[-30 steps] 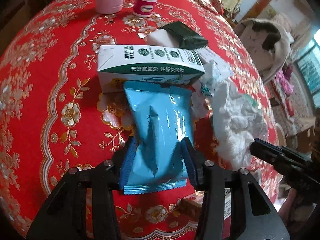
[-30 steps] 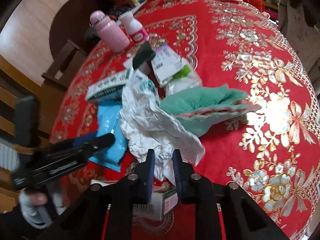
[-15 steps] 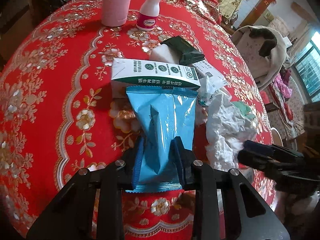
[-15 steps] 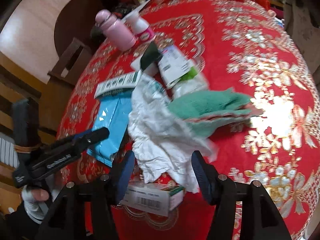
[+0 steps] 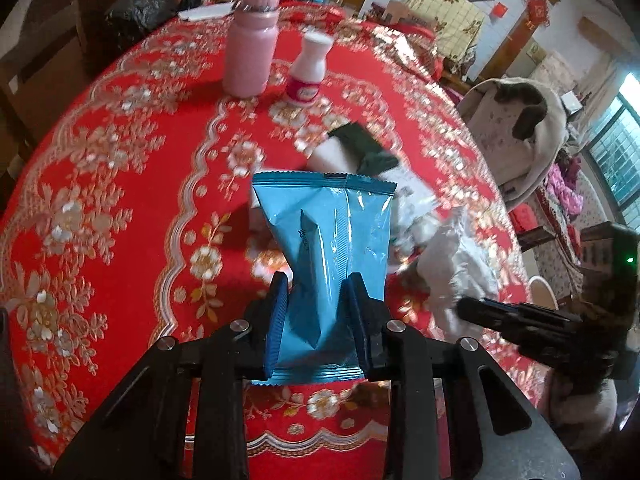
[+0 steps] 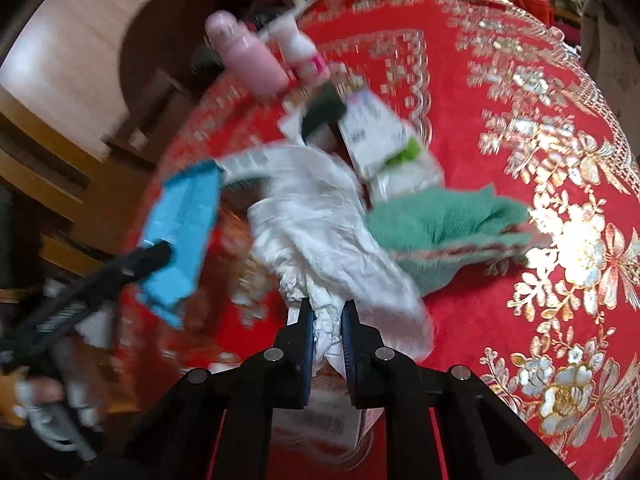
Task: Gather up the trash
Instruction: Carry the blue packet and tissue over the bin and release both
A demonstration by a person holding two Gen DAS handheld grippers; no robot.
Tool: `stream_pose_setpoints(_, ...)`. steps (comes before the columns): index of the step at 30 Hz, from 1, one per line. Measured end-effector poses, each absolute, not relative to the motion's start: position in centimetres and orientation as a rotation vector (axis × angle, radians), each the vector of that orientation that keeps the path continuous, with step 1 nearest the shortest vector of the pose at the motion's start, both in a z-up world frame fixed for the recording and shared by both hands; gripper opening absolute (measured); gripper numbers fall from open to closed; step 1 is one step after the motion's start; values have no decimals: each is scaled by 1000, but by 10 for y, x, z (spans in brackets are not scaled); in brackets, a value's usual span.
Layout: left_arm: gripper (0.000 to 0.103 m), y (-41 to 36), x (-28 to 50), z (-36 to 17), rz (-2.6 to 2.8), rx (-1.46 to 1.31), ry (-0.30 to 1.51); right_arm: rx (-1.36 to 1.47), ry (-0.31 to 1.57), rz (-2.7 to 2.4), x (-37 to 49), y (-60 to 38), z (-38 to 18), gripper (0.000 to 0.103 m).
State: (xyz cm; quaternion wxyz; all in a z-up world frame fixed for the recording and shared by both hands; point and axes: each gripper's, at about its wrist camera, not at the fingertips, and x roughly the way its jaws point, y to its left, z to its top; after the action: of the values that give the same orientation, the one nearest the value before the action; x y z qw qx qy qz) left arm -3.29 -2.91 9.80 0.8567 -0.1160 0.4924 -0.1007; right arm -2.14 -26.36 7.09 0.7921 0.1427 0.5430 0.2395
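Observation:
My left gripper [image 5: 318, 300] is shut on a blue snack wrapper [image 5: 328, 240] and holds it up above the red tablecloth [image 5: 120, 200]. The wrapper also shows in the right wrist view [image 6: 180, 232], pinched by the left gripper [image 6: 160, 256]. My right gripper [image 6: 325, 320] is shut on crumpled white paper [image 6: 320, 232], which lifts off the table. The paper [image 5: 456, 264] and the right gripper's finger [image 5: 516, 316] show at the right of the left wrist view. More trash lies behind: a dark green wrapper [image 5: 366, 146] and a white labelled pack [image 6: 376, 136].
A pink bottle [image 5: 252, 56] and a small white bottle [image 5: 308, 72] stand at the back. A green cloth [image 6: 444, 228] lies right of the paper. A small carton [image 6: 320, 420] lies under my right gripper. A chair with clothes [image 5: 516, 128] stands beyond the table.
My left gripper has lifted the blue wrapper off the table, hiding the milk carton behind it. My right gripper opened half a second ago, then shut on the white paper and raised it.

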Motion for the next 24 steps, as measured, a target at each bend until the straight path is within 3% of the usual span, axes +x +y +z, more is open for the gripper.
stream_pose_setpoints(10,27,-84,-27,132,-311,-196,972,377,1055,400,-40,-328,115,12)
stream_pose_setpoints(24,28,-204,-31,156,-503,-69,938,445,985,235,-79,-425,128,12)
